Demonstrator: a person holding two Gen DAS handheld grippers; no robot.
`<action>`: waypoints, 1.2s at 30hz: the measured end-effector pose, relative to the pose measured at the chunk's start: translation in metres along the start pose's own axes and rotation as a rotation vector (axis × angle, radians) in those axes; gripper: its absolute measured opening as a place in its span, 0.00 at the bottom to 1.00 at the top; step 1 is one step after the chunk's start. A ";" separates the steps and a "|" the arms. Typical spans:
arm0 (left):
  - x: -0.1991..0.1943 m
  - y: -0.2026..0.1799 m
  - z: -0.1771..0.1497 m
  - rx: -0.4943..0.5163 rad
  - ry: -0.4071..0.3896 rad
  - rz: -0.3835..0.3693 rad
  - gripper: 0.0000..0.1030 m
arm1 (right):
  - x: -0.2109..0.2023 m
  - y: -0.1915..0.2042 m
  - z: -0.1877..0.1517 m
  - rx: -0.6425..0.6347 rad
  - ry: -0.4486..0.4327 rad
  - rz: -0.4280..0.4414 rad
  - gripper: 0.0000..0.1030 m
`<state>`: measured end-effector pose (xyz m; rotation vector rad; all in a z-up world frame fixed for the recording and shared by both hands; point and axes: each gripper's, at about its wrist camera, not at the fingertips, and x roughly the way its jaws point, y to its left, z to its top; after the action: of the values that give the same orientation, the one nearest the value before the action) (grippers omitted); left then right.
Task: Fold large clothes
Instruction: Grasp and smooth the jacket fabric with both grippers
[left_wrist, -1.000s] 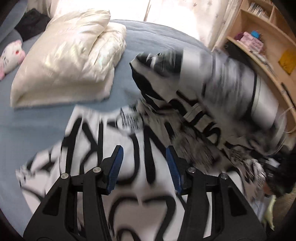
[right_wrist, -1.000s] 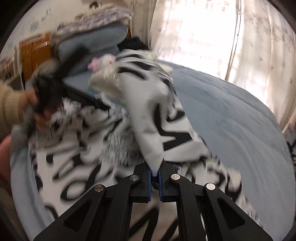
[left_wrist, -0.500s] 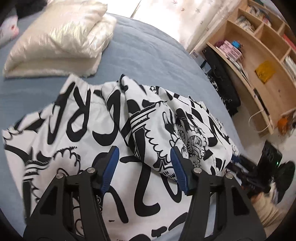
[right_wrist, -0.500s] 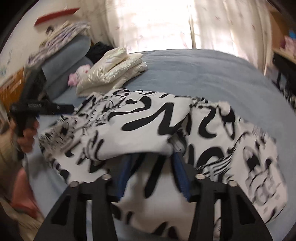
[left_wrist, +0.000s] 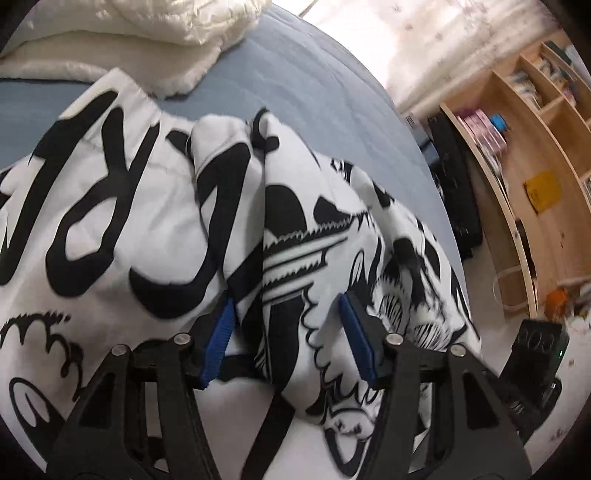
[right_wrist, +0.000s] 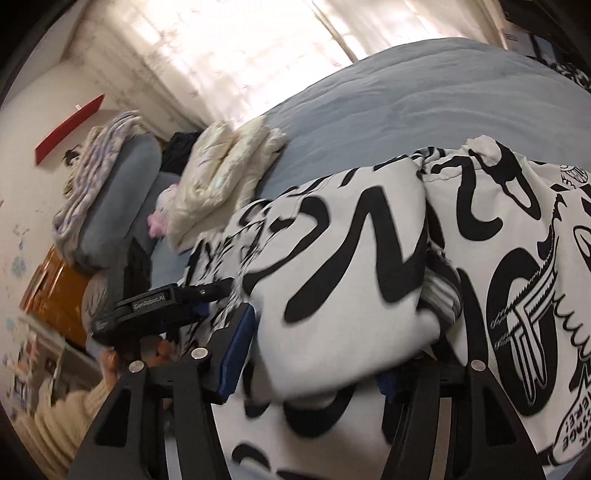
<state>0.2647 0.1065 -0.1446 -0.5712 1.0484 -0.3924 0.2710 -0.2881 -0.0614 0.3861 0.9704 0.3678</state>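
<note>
Black-and-white garment (right_wrist: 351, 280) hides right tool's (right_wrist: 314, 354) far pad.

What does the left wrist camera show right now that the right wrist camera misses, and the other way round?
Only the left wrist view shows the wooden shelving beside the bed, and the left gripper head-on, a ridge of fabric between its jaws, which have just been closing.

Only the right wrist view shows the blue pillows at the headboard, the person's hand and the right gripper straddling a folded edge.

Both show the black-and-white printed garment, the folded cream jacket, the blue bedspread and the sunlit curtains.
</note>
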 end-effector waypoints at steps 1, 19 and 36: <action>-0.002 -0.005 0.001 -0.002 -0.018 0.008 0.17 | 0.004 0.001 0.003 0.000 0.009 -0.004 0.35; -0.029 -0.049 -0.094 0.166 0.000 0.322 0.04 | -0.017 -0.033 -0.047 0.090 0.138 -0.063 0.14; -0.100 -0.085 -0.107 0.273 -0.141 0.374 0.10 | -0.135 -0.001 -0.046 -0.033 -0.073 -0.241 0.43</action>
<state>0.1213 0.0686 -0.0635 -0.1496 0.9222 -0.1579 0.1630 -0.3447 0.0119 0.2476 0.9270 0.1497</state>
